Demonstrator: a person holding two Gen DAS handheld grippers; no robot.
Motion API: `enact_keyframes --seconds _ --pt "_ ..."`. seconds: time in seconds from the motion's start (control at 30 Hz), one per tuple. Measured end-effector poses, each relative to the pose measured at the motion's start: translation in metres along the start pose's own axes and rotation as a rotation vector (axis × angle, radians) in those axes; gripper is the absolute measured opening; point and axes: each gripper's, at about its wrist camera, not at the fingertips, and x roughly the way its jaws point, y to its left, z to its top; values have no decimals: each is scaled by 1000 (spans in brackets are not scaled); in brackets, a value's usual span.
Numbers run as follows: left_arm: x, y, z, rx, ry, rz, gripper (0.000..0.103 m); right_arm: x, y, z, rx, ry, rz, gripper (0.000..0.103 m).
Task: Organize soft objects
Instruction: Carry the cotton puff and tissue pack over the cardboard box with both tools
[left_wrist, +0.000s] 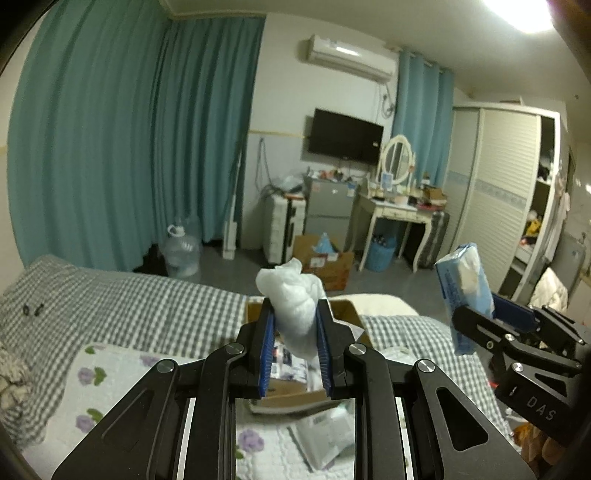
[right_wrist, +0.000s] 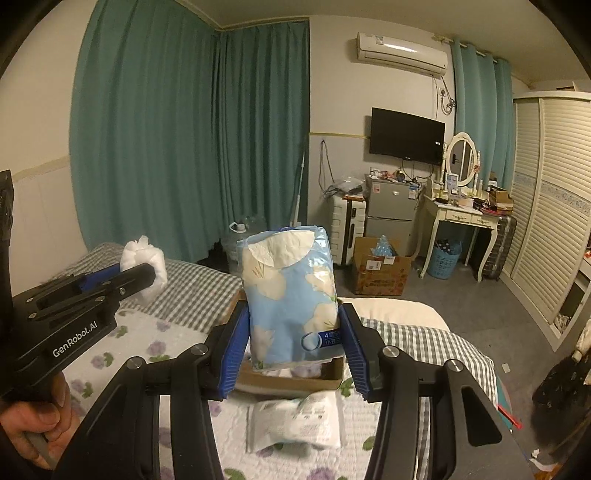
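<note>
Here both claws are lifted above the bed (left_wrist: 129, 299), each with one soft thing, probably so that the things can go down into the open brown cardboard box (left_wrist: 345, 314) that stands on the bed under them.

The left claw (left_wrist: 295, 332) is closed to a narrow gap on a white crumpled wad of soft cotton-like material (left_wrist: 295, 299). The wad is squeezed between the two blue pads and bulges out above them, toward 12 o'clock. In the right wrist view the same wad (right_wrist: 146, 258) shows at about 9 o'clock.

The right claw (right_wrist: 295, 339) stands wider, about half open, because it grips the lower part of a light blue plastic pack of tissues with pale flower print (right_wrist: 291, 299). The pack stands nearly upright, and its torn top shows white paper.

A flat white plastic packet (right_wrist: 295, 421) lies on the flowered quilt (right_wrist: 166, 347) at 6 o'clock, just before the box, not yet collected, I think.
</note>
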Motion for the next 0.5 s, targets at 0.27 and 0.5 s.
enact_keyframes --seconds 0.27,0.5 --pt "67 3 -2 2 64 18 20 69 -16 1 3 48 -4 49" --pt "133 12 -12 -16 145 43 20 145 -24 -11 -2 125 8 49"
